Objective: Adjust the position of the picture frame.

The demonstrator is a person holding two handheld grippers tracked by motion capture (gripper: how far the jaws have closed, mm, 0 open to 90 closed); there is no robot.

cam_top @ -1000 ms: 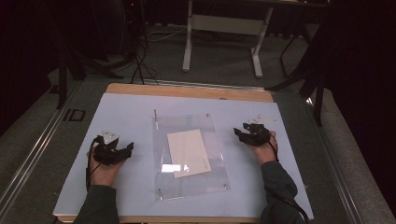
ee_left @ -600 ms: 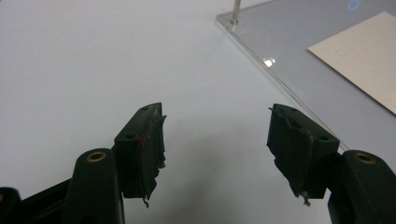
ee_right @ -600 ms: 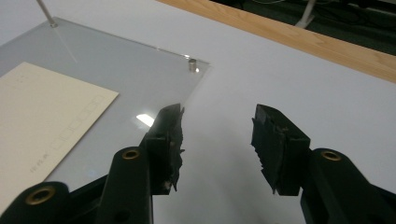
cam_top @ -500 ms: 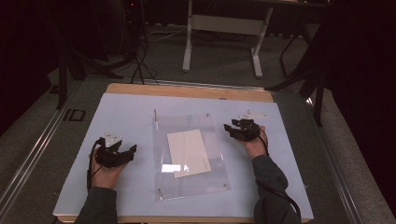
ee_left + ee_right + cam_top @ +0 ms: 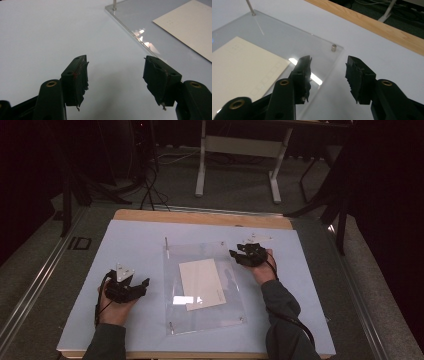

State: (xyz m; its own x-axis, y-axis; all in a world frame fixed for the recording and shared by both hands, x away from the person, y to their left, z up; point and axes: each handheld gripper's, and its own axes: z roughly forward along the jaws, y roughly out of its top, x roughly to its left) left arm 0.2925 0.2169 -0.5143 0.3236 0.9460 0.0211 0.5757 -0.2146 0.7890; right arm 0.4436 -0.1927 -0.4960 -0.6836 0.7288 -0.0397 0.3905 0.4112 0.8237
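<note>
A clear acrylic plate [image 5: 220,315] lies in the middle of the pale blue mat, with a cream card [image 5: 201,283] on it. A tall thin pin [image 5: 166,244] stands at the plate's far left corner, and a short metal stud [image 5: 333,47] sits at its far right corner. My right gripper [image 5: 239,253] hovers over the plate's right edge near that stud; its jaws have just been closing, stand half open, and hold nothing. My left gripper [image 5: 144,285] rests open on the mat to the left of the plate [image 5: 135,27], nothing between its jaws.
The blue mat [image 5: 125,245] covers a wooden table whose far edge [image 5: 200,216] shows as a bare strip. Beyond it are a dark floor, cables and a white stand's legs [image 5: 237,167]. Two more pins stand at the plate's near corners.
My right gripper has moved left and a little away from me, from the mat right of the plate to over the plate's right edge, and its jaws narrowed. The left gripper stayed put.
</note>
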